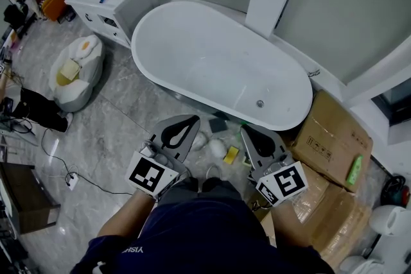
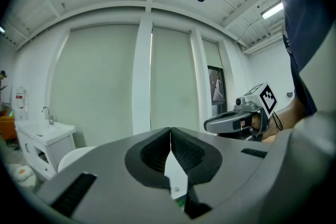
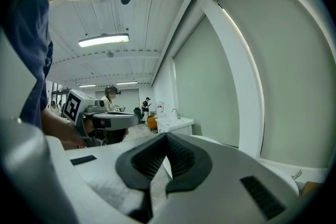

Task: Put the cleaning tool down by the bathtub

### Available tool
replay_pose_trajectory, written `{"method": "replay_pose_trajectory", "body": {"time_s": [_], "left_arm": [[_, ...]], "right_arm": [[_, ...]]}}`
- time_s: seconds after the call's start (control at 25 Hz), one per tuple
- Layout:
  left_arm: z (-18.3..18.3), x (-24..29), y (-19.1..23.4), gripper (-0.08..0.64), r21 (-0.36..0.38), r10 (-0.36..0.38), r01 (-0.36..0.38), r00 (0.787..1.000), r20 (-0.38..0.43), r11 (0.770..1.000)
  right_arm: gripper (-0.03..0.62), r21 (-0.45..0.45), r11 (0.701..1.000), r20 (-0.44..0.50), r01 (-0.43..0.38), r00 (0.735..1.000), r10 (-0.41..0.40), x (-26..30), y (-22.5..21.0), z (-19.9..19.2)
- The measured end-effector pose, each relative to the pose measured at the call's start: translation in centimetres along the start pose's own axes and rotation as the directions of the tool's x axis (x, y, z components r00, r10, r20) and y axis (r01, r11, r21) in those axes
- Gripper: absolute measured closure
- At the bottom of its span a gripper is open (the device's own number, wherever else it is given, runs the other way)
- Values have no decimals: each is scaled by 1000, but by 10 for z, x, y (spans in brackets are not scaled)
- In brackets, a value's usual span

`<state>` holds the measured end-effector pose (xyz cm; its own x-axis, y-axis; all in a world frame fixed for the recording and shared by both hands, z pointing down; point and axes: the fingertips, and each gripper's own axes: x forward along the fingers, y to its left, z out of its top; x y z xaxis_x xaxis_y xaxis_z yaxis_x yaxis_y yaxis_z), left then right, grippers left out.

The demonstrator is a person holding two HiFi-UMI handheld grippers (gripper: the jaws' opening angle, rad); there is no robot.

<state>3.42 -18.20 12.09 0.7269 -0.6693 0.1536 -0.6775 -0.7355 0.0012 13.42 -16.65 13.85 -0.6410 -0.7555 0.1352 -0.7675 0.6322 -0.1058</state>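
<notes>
Grey marble-tiled floor (image 1: 122, 112). A white oval bathtub (image 1: 218, 61) stands on it, with a white vanity cabinet (image 1: 115, 0) at its far end. Just beside the tub lie a yellow sponge (image 1: 231, 154) and a dark pad (image 1: 218, 126). An egg-patterned beanbag (image 1: 77, 70) sits to the left and cardboard boxes (image 1: 331, 138) to the right.

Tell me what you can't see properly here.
Head view: small floor items beside the bathtub, partly behind the right gripper; which is the cleaning tool is unclear.
Gripper views: that floor spot mostly hidden below each gripper's body.
Right gripper view: distant people too small.
</notes>
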Motion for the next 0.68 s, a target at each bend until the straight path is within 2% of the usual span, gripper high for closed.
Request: {"method": "replay_pose_trajectory", "body": {"time_s": [0.68], "left_arm": [[-6,8,17,529,-16,4,-4,1000,-11,1000]], "right_arm": [[591,15,1000,-12,-16,1000,16,21,-5,-5]]}}
